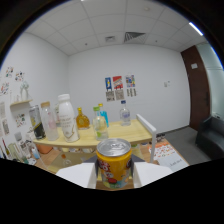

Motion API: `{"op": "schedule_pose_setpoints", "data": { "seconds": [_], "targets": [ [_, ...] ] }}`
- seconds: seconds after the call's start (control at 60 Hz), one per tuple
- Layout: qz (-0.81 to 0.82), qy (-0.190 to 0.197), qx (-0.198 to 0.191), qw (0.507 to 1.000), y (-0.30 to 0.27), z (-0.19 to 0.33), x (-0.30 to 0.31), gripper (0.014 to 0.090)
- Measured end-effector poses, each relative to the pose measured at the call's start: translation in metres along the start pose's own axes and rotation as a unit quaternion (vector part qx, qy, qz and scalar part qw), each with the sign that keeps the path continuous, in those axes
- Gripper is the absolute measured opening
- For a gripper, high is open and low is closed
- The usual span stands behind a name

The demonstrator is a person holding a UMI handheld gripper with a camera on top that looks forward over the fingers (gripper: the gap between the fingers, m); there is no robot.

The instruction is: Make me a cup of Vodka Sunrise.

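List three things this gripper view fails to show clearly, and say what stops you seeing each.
1. Lower part of the yellow can, gripper view: hidden behind the gripper body and its white fingers at either side.
2. Bottle labels on the wooden table: too small to read.
3. The wall posters: too small to make out.

— What hangs on the far wall?
— Three posters (120,87) in a row, above the wooden counter (131,131). A dark brown door (197,85) stands to the right

— And on the left?
— A shelf (15,106) against the wall, with small pictures (13,75) stuck above it

— Anything overhead?
— A tiled ceiling with an air vent (133,36) and a strip light (196,28); a dark seat (212,134) sits far right
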State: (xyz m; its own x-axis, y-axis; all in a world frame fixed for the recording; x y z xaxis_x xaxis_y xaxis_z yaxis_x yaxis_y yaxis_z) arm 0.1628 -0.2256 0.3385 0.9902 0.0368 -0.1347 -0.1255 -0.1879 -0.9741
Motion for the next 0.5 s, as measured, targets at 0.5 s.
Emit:
{"op": "schedule_pose_setpoints", "data": {
  "seconds": [0.5],
  "targets": [
    [-0.358,0.065,-0.104,0.926,0.149,0.036,-0.02,0.05]
  ]
}}
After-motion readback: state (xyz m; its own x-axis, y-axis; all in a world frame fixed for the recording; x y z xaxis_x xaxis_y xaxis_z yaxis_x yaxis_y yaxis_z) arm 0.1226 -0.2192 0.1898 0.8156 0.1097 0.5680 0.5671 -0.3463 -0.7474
